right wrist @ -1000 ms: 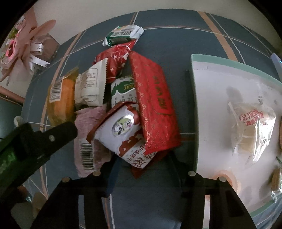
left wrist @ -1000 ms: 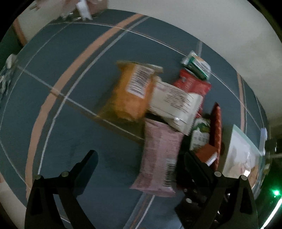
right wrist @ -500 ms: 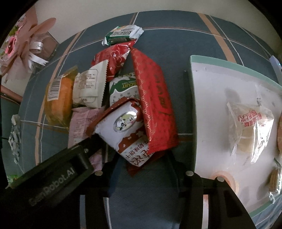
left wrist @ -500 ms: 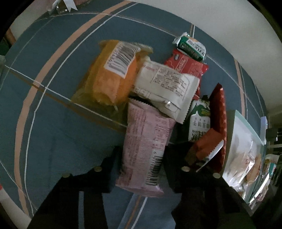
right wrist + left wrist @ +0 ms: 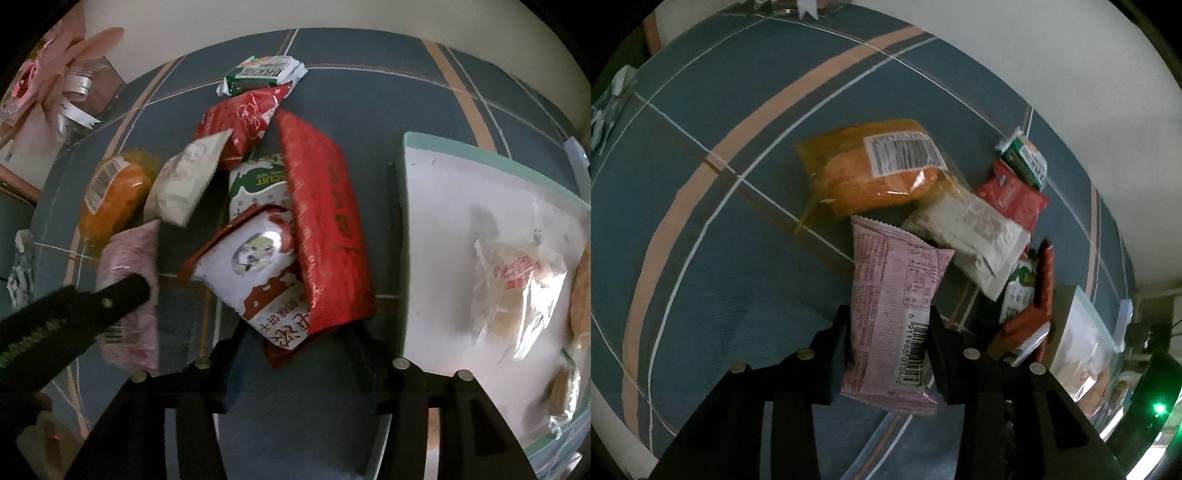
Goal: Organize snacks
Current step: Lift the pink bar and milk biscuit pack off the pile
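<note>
Two black fingers of the left gripper [image 5: 888, 343] squeeze the soft pink plastic snack packet [image 5: 894, 314] to lift it from the pile, while the right gripper [image 5: 299, 354] waits open by the white tray [image 5: 443, 192].

A dark teal cloth [image 5: 746, 110] with broad peach stripes and thin white lines is covering the table, its grid bending under the fisheye lens. Behind it a plain cream wall [image 5: 1015, 48] is running along the far edge. In the right wrist view, a pink paper flower decoration with white ribbon [image 5: 48, 81] is sitting at the table's far left corner (its details are too blurred to read). Light is falling dimly and unevenly, and a small green lamp [image 5: 1158, 408] is glowing at the lower right in the left wrist view.
</note>
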{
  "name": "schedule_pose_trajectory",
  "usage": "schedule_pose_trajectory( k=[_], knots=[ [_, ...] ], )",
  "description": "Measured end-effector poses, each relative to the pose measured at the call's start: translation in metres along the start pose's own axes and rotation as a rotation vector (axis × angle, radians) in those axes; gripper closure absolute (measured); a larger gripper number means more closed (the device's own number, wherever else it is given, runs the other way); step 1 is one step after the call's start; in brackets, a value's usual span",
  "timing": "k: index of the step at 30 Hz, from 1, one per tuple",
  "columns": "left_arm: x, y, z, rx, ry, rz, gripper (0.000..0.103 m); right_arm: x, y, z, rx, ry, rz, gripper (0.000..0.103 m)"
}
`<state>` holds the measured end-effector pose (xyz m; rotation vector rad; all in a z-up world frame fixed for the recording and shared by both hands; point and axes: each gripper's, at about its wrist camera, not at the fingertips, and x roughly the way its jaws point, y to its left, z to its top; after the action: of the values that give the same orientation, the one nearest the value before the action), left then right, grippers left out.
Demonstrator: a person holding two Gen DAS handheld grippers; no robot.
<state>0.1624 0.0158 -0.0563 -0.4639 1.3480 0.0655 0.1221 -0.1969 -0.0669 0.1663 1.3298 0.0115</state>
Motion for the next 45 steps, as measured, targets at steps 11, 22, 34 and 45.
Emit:
schedule_pose_trajectory(
  k=[11, 22, 34, 45],
  knots=[
    [-0.012, 0.012, -0.006, -0.041, -0.001, -0.047, 0.063, -0.017, 0.017, 0.013, -0.061, -0.068, -0.032, 0.037],
    [-0.017, 0.013, -0.008, -0.042, 0.008, -0.056, 0.063, -0.004, 0.045, 0.014, -0.104, -0.009, 0.009, 0.038],
    [-0.012, 0.011, -0.011, -0.044, 0.017, -0.04, 0.063, -0.003, 0.059, 0.012, -0.123, -0.008, 0.002, 0.056],
    [0.006, 0.011, -0.015, -0.045, 0.055, -0.006, 0.062, 0.012, 0.051, 0.014, -0.123, -0.016, -0.03, 0.061]
  ],
)
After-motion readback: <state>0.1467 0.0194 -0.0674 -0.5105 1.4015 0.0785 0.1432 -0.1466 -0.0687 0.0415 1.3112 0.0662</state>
